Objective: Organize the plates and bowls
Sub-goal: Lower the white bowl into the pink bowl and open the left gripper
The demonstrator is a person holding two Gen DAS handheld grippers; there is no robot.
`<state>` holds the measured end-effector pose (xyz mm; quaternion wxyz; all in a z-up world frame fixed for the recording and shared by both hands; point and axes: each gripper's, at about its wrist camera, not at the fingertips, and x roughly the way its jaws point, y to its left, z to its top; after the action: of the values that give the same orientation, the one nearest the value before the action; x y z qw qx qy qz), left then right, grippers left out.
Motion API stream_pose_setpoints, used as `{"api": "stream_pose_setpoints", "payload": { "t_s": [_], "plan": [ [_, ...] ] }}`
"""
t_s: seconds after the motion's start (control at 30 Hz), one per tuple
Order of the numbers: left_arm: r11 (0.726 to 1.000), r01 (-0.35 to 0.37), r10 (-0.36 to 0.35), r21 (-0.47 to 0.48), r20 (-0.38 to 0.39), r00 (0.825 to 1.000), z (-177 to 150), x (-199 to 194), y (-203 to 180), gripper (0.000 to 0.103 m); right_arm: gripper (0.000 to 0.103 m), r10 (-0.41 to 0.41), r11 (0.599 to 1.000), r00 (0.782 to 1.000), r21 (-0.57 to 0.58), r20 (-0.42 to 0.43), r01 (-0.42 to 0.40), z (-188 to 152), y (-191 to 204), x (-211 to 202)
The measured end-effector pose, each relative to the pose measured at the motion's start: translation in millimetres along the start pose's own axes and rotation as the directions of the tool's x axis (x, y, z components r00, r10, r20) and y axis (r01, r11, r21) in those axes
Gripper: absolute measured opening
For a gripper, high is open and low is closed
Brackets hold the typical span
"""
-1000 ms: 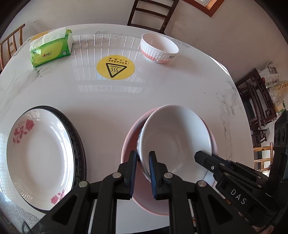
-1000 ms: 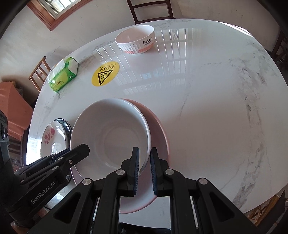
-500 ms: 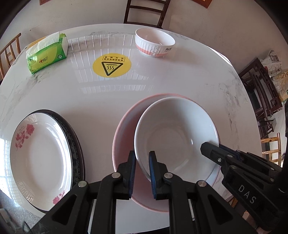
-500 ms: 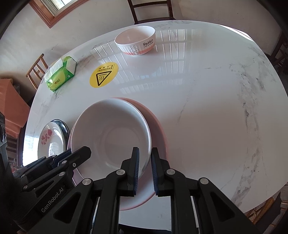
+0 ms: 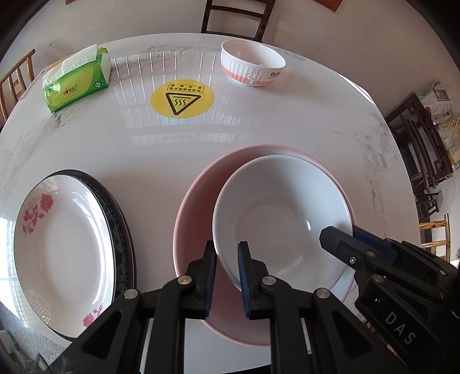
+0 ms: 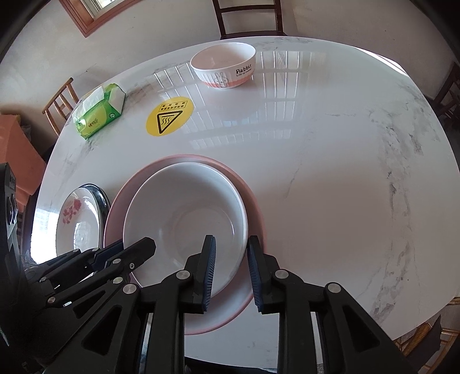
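A plain white bowl (image 5: pixel 281 218) rests inside a wider pink bowl (image 5: pixel 192 221) near the table's front edge. My left gripper (image 5: pixel 227 253) is shut on the white bowl's near rim, one pad inside and one outside. In the right wrist view the white bowl (image 6: pixel 184 218) sits in the pink bowl (image 6: pixel 254 210). The jaws of my right gripper (image 6: pixel 230 247) are opening: the white rim passes between them with a gap at each pad. The right gripper's fingers (image 5: pixel 339 238) show at the bowl's right rim in the left wrist view.
A rose-patterned plate (image 5: pixel 60 244) lies on a dark-rimmed plate (image 5: pixel 123 230) at the left. At the table's far side stand a rabbit bowl (image 5: pixel 253 67), a green tissue pack (image 5: pixel 77 80) and a yellow warning sticker (image 5: pixel 182 97). Wooden chairs (image 5: pixel 233 17) ring the table.
The white bowl has sunk from a tilted hold down into the pink bowl. My right gripper's jaws have parted from the rim; the left jaws stay closed on it.
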<state>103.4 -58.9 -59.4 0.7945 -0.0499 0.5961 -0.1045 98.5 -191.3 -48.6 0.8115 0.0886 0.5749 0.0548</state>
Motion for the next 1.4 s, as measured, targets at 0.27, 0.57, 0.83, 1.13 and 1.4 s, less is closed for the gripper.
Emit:
{"api": "stream_pose_setpoints", "payload": {
  "t_s": [0.27,0.57,0.83,1.13,1.4],
  "plan": [
    [1.0,-0.011,0.011,-0.007,0.009,1.0,4,-3,5,0.016,0.025,0.027,1.0,1.0,0.001,-0.003,-0.027,2,4,2],
    [0.998,-0.048,0.047,0.027,0.024,0.999,3,-7,0,0.018,0.025,0.035,0.999,0.999,0.0,-0.002,-0.035,2,4,2],
    [0.996,-0.072,0.068,0.052,0.069,0.995,4,-16,-5,0.021,0.025,0.048,0.999,0.999,0.009,0.001,-0.048,2,2,1],
    [0.993,-0.088,0.078,0.076,0.123,0.989,2,-32,-9,0.022,0.025,0.053,0.999,0.998,0.009,0.023,-0.054,1,2,-8],
    [0.992,-0.094,0.079,0.089,0.156,0.985,-4,-43,-14,0.022,0.026,0.063,0.998,0.997,0.016,0.043,-0.063,-2,-4,-18]
  ]
}}
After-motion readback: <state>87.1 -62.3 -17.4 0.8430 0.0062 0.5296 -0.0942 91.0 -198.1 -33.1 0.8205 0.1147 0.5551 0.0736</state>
